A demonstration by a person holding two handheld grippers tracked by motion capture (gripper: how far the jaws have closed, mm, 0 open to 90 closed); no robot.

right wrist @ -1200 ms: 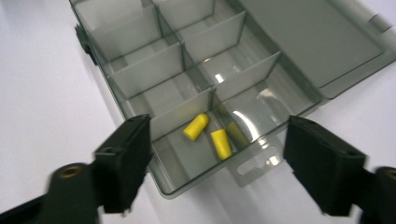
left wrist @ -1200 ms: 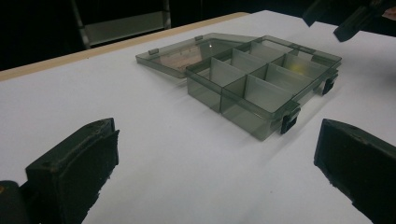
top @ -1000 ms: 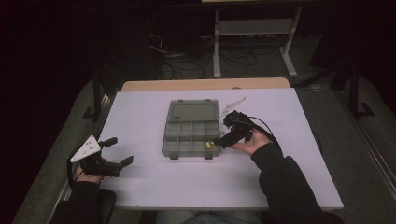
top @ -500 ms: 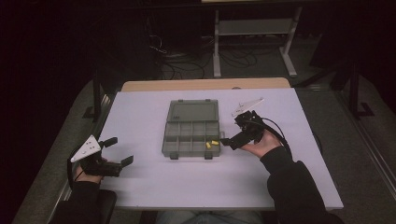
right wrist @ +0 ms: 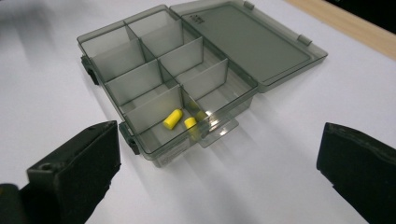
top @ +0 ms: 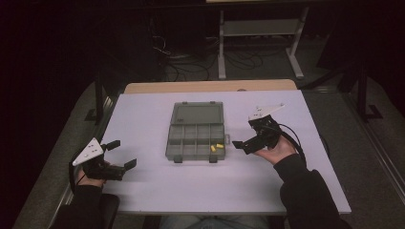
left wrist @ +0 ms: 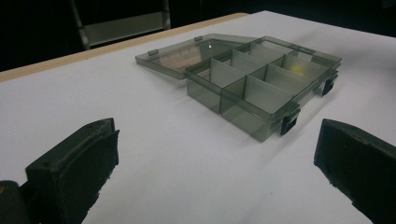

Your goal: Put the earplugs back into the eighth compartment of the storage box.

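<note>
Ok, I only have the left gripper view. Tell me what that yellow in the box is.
Observer: Small yellow pieces, at least two, lying loose in the end compartment of the box's latch-side row.
Operator: Now report the right gripper.
Observer: The right gripper is off the box, beside that same end. Its jaws have just been opening and stand wide, with nothing between them.
</note>
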